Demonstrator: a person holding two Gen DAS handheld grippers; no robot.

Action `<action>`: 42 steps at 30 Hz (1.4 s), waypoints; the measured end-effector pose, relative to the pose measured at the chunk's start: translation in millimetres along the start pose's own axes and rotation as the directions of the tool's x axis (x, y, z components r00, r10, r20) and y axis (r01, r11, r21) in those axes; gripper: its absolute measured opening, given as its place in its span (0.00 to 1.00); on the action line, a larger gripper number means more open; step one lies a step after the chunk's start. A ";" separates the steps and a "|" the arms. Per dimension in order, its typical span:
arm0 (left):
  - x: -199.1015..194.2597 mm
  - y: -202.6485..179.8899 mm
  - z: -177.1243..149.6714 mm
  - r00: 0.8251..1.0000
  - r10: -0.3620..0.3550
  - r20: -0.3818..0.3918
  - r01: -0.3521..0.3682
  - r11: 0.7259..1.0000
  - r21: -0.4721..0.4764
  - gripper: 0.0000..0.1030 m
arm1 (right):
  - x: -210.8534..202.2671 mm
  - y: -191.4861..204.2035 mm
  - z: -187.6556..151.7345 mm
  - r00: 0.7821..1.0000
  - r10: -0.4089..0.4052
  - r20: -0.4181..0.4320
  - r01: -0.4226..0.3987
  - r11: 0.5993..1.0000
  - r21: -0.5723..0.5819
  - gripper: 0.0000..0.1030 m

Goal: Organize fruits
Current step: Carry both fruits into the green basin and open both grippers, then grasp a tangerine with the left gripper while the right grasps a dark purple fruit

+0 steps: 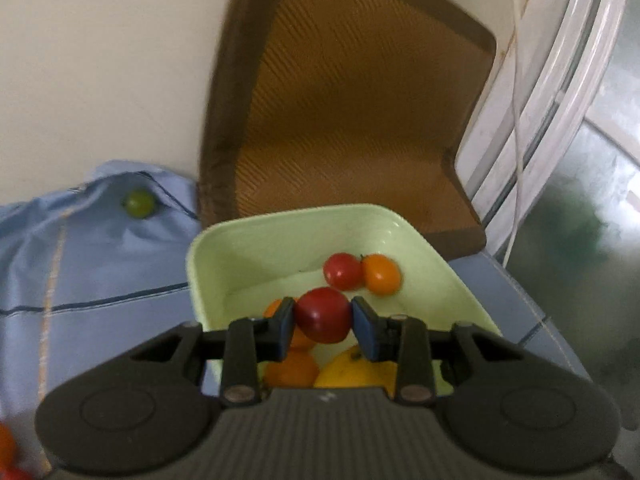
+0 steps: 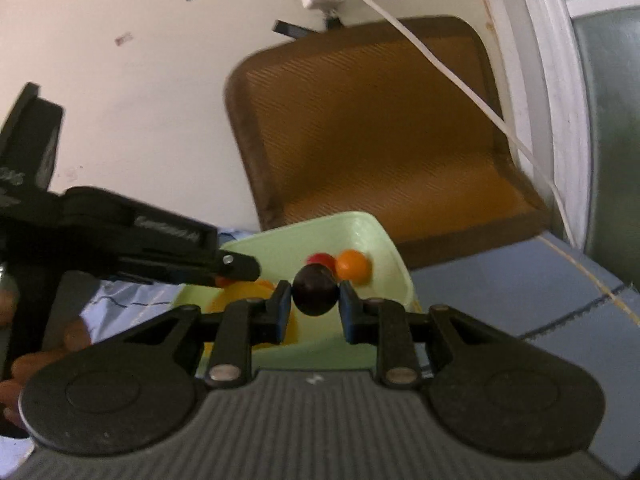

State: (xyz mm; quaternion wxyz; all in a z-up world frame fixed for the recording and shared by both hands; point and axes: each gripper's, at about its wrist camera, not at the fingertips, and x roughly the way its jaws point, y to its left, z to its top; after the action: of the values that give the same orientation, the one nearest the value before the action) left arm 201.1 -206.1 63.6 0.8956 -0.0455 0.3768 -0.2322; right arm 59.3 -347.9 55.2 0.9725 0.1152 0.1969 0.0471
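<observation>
Left gripper (image 1: 323, 322): jaws clamped on a red tomato (image 1: 322, 314), held above the near end of the tray.
Right gripper (image 2: 315, 300): jaws clamped on a dark plum-coloured fruit (image 2: 314, 289), held over the tray's near side; left gripper's black body (image 2: 132, 240) reaching in from the left edge, fingers of a hand (image 2: 76, 336) on its handle.
Tray (image 1: 224, 264): pale green, rectangular with rounded corners, resting on the bench.
Tray contents, near end: large yellow fruit (image 1: 352, 372) and orange fruit (image 1: 292, 368), partly hidden behind the left jaws.
Tray contents, far end: small red tomato (image 1: 341, 271) touching an orange tomato (image 1: 382, 274), against the far right wall.
Bench (image 1: 100, 280): covered with light blue cloth with dark stripes, wrinkled on the left.
Loose fruit: green tomato (image 1: 139, 203) on the cloth, well left of the tray near the far edge.
Beyond the bench: brown mesh chair (image 1: 348, 92), white wall, white cable (image 2: 460, 84) hanging beside a window frame.
</observation>
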 end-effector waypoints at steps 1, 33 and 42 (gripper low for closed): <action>1.5 -3.9 1.5 1.000 0.008 0.017 -0.009 1.000 0.022 0.40 | -0.3 -0.7 0.5 1.000 -0.005 0.006 0.005 1.000 0.000 0.33; -198.8 175.7 -159.6 0.940 0.323 0.112 -0.297 0.933 -0.204 0.53 | -30.0 155.8 -56.1 0.918 0.342 -0.202 -0.390 0.870 -0.302 0.49; -182.2 168.1 -145.0 0.949 0.288 0.130 -0.271 0.953 -0.132 0.53 | -6.5 173.1 -55.6 0.945 0.236 -0.226 -0.306 0.881 -0.360 0.48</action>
State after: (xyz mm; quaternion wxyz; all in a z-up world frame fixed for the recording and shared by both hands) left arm 53.6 38.7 36.3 0.9409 -0.0593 0.3244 -0.0774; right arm 23.5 -169.6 49.8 0.9384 -0.0590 0.2501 0.2312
